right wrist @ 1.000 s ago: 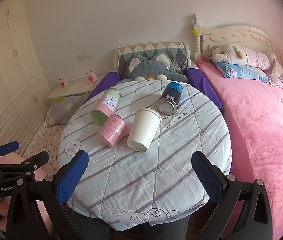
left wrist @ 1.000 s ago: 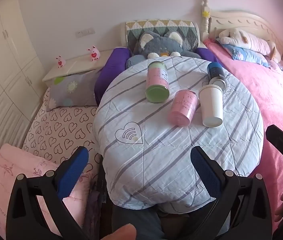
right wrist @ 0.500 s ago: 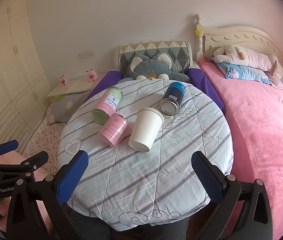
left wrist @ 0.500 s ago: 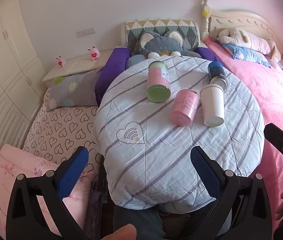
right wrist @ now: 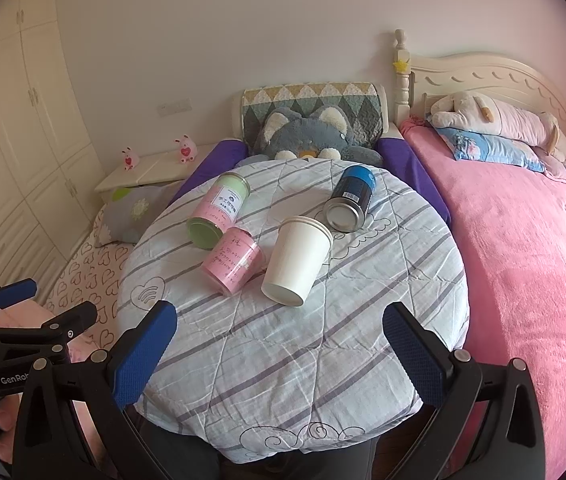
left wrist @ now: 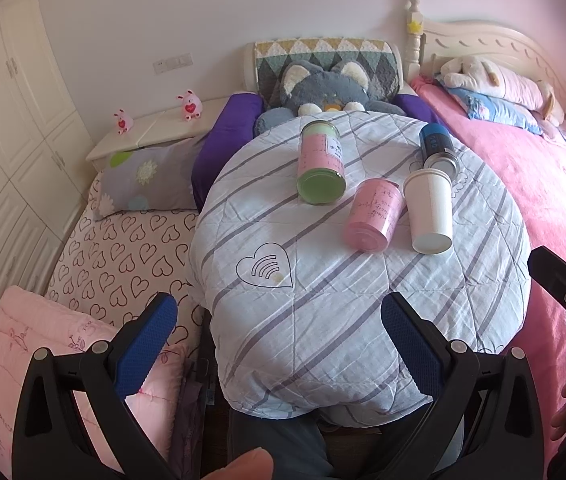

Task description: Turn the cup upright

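Observation:
A white paper cup (right wrist: 298, 261) lies on its side on the round table with a striped cloth (right wrist: 283, 360), base toward me and rim pointing away. It also shows in the left wrist view (left wrist: 430, 211). My right gripper (right wrist: 281, 350) is open and empty, low over the table's near edge, short of the cup. My left gripper (left wrist: 279, 346) is open and empty, at the table's near left edge, well short of the cup.
A pink can (right wrist: 233, 266), a pink and green can (right wrist: 218, 211) and a blue can (right wrist: 350, 199) lie on their sides around the cup. A grey plush cat (right wrist: 309, 134) sits behind the table. A pink bed (right wrist: 531, 248) is on the right, a heart-print mattress (left wrist: 123, 248) on the left.
Both grippers have drifted slightly; the table and cans sit a little differently in view. Both stay open. Nothing on the table has moved.

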Available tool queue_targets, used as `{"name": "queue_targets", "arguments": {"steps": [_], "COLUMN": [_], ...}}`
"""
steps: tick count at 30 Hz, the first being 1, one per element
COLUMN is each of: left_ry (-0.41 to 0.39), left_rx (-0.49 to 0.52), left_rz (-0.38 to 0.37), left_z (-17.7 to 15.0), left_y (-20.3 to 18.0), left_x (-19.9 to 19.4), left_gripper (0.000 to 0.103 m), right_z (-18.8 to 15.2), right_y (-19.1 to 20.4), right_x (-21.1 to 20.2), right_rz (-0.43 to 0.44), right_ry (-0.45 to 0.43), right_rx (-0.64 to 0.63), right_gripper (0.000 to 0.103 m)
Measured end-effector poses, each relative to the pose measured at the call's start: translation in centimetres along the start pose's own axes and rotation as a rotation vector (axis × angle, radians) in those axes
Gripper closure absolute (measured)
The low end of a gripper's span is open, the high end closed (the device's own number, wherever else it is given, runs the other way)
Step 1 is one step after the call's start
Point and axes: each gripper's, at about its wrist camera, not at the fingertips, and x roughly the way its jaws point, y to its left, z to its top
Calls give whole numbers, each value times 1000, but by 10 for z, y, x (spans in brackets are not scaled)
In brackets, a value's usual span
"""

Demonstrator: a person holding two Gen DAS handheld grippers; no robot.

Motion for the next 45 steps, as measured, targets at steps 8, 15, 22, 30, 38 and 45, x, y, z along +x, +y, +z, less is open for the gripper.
{"name": "queue_targets", "arguments": {"steps": [8,15,22,30,38,45], "left_ry": [5,21,37,44,64,125], "left_rx": [-6,-26,-80,-111,-120,-154], "left_rz": [-2,-10,-10,4,34,49], "left_z": [0,4,17,50,95,123], "left_y": [1,12,39,69,88,103], "left_x": [3,21,52,97,160,225], "left_gripper": [0,0,0,0,0,0], "right_z": [1,6,32,87,124,142], "right_y": [3,8,28,60,85,83], "right_x": [6,26,73,157,247,314], "right_rz": [1,5,18,64,36,37], "right_ry": [10,42,114,230,349,474], "right_rx": [-4,-15,-47,-60,-58,11], "right_gripper": [0,0,0,0,0,0]}}
